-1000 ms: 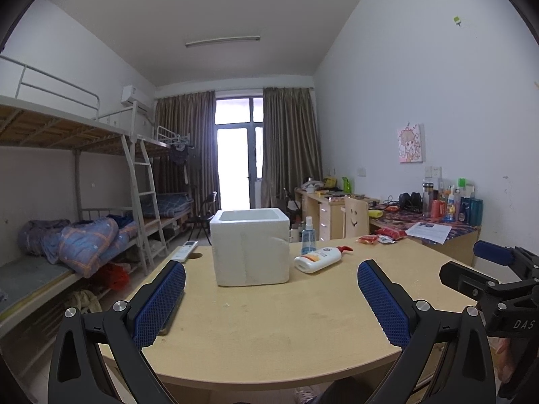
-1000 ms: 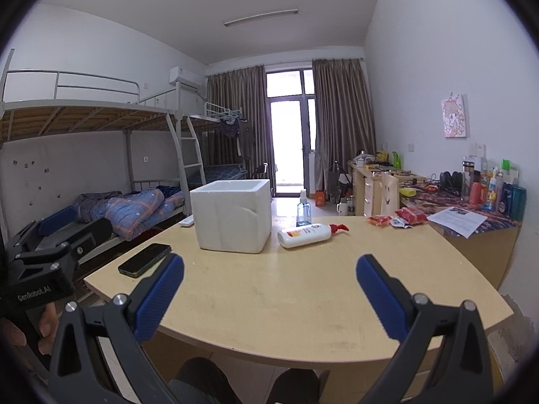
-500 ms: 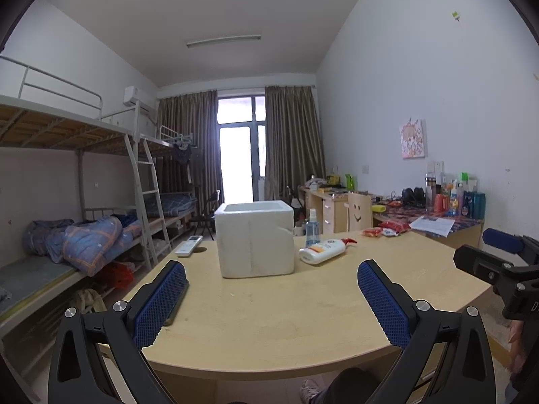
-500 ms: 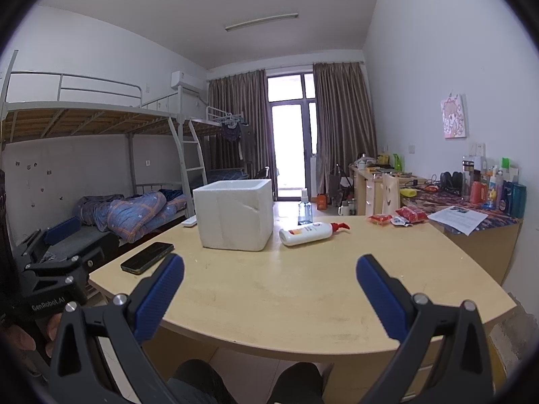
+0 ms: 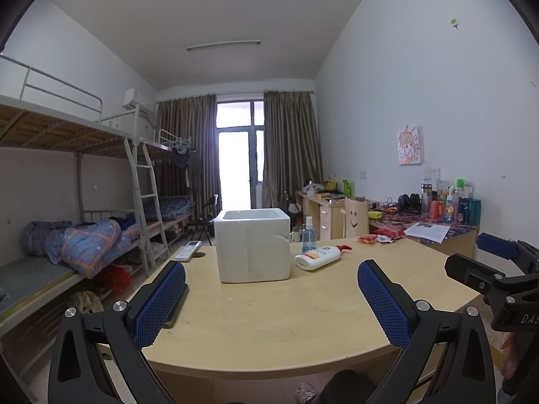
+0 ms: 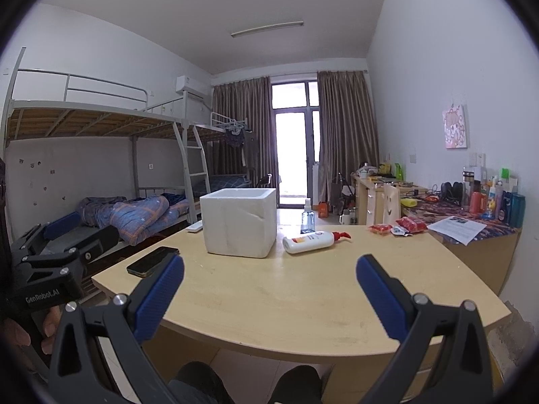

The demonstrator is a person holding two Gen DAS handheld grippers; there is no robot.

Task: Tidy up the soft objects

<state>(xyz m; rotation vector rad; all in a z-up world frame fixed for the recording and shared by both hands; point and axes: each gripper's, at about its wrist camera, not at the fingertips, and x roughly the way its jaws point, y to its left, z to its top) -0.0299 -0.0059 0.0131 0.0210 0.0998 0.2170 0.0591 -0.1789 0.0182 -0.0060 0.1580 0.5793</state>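
A white foam box [image 5: 252,244] stands open-topped at the middle of the wooden table [image 5: 286,316]; it also shows in the right wrist view [image 6: 240,223]. A white lotion bottle [image 5: 320,256] with a red pump lies on its side to the box's right, also in the right wrist view [image 6: 311,241]. Red snack packets [image 6: 399,226] lie at the table's far right. My left gripper [image 5: 271,299] is open and empty at the near edge. My right gripper [image 6: 269,294] is open and empty, also at the near edge.
A clear spray bottle [image 6: 307,216] stands behind the lotion. A black phone [image 6: 152,261] lies at the table's left edge, a white remote [image 5: 188,250] farther back. Bunk beds [image 6: 101,168] with bedding stand left, a cluttered desk [image 6: 471,215] right.
Both grippers have tilted and drifted slightly, so the table and box shift a little in view. Jaws stay open; nothing on the table has moved.
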